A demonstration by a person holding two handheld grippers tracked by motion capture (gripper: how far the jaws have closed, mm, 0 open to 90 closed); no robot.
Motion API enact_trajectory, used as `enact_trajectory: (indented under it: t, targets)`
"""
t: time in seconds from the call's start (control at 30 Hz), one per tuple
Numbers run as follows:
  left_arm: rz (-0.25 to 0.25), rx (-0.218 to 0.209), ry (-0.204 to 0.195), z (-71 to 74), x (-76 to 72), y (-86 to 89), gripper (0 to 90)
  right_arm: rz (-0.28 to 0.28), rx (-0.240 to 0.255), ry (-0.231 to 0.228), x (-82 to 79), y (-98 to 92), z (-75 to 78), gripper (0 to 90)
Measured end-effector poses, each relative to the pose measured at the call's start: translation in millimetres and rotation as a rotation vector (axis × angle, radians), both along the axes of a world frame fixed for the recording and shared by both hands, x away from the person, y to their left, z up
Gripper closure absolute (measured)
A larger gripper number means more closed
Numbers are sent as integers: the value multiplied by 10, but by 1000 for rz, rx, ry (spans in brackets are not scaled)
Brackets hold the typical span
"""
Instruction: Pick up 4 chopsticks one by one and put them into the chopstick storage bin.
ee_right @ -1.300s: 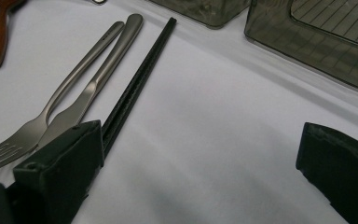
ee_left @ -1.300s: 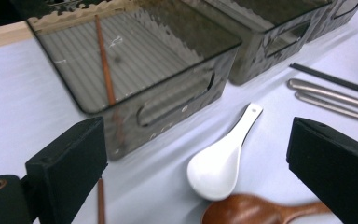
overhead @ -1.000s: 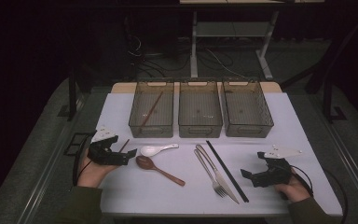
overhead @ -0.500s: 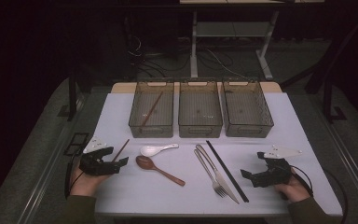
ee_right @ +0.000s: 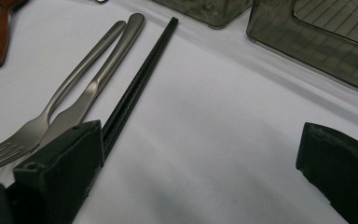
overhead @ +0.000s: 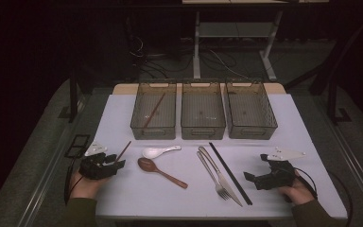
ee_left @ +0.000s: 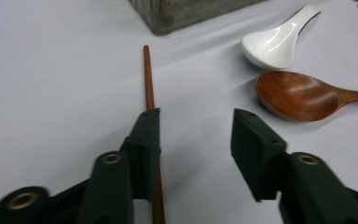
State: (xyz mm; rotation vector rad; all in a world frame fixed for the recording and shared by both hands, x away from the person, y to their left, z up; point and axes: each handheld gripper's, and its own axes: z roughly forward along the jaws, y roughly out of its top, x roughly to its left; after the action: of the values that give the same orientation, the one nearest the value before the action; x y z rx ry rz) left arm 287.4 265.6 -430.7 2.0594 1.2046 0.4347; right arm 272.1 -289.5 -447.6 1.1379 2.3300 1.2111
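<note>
Sorting the cutlery has only begun: one brown chopstick (overhead: 154, 110) already lies in the left bin (overhead: 137, 126), upper middle of the high view. The left gripper (overhead: 118, 164) at lower left has just been closing; its half-closed jaws straddle the second brown chopstick (ee_left: 148, 79) without clamping it. The right gripper (overhead: 248, 177) rests wide open at lower right. Both spoons, the fork (overhead: 212, 173), the knife (overhead: 220, 175) and the black chopsticks (overhead: 230, 173) remain on the table.
</note>
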Motion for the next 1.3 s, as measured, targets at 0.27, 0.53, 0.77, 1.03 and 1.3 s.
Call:
enact_trajectory:
  t: [0.27, 0.53, 0.77, 1.03, 1.3]
  targets:
    - [48, 27, 24, -19, 4, 111, 670, 1, 1, -2, 2, -5, 2, 6]
    - [59, 15, 42, -22, -47, 207, 731, -5, 4, -2, 1, -11, 6, 6]
    - [49, 16, 64, -52, -118, 260, 758, -2, 1, -4, 1, -7, 4, 6]
    - [42, 8, 73, -77, -136, 271, 801, 0, -2, -2, 2, -6, 2, 6]
    - [31, 24, 70, -77, -137, 257, 826, -1, -2, -3, 0, -4, 3, 6]
